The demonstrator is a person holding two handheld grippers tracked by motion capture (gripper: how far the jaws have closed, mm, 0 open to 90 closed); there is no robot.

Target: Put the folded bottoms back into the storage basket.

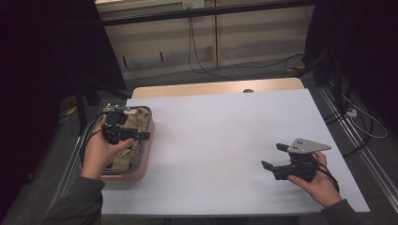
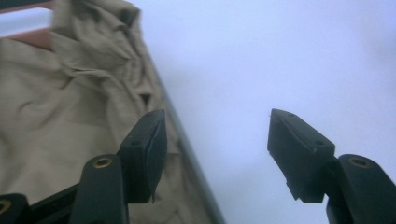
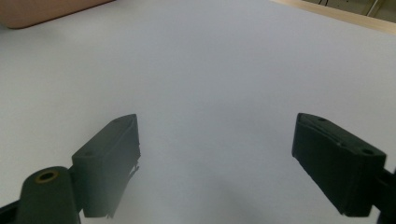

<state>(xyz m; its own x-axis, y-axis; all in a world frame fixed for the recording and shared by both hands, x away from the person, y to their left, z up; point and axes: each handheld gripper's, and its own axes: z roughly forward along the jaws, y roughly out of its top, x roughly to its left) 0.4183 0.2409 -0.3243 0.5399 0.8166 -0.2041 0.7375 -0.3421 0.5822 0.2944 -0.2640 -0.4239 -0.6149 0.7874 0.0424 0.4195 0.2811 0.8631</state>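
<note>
2 tongs open, empty | L tongs (image 1: 141, 135) over tan cloth (image 1: 136, 123) in tray (image 1: 146, 154), tray long axis near-far | R tongs (image 1: 274, 155) apart.

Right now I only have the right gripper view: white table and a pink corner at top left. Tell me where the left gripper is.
Observer: The left gripper hangs over a pink tub at the left edge of the table.
Operator: Report what's in that tub.
Observer: A crumpled beige cloth lies in it.
Operator: Say whether the gripper has the cloth.
Observer: No. Its jaws stand apart with nothing between them, one above the cloth, the other above the white tabletop.
</note>
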